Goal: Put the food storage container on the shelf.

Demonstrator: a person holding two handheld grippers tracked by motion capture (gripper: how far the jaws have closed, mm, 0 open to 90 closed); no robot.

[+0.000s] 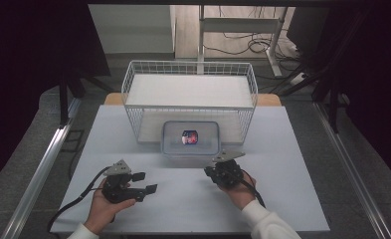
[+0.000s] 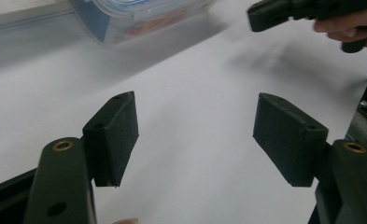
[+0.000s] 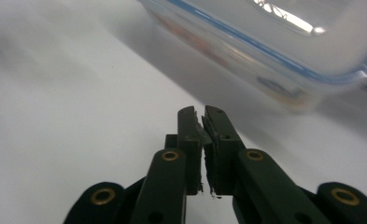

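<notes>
A clear plastic box with a blue-rimmed lid (image 1: pixel 190 138) lies on the white table, just in front of the wire basket, and a small red and dark item (image 1: pixel 190 137) shows through the lid. My left gripper (image 1: pixel 146 182) is held low at the near left, its jaws open and empty (image 2: pixel 197 126), pointing right across the table. My right gripper (image 1: pixel 208 171) sits just in front of the box's near right corner, jaws shut together on nothing (image 3: pixel 203 116). The box (image 3: pixel 284 51) lies close ahead of it. The box's edge (image 2: pixel 139 18) and the right gripper (image 2: pixel 265 14) appear in the left gripper view.
A white wire basket (image 1: pixel 190 94) with a white floor stands at the table's far side behind the box. The white table top (image 1: pixel 282 164) stretches to both sides of the hands. Metal rails run along the left and right beyond the table.
</notes>
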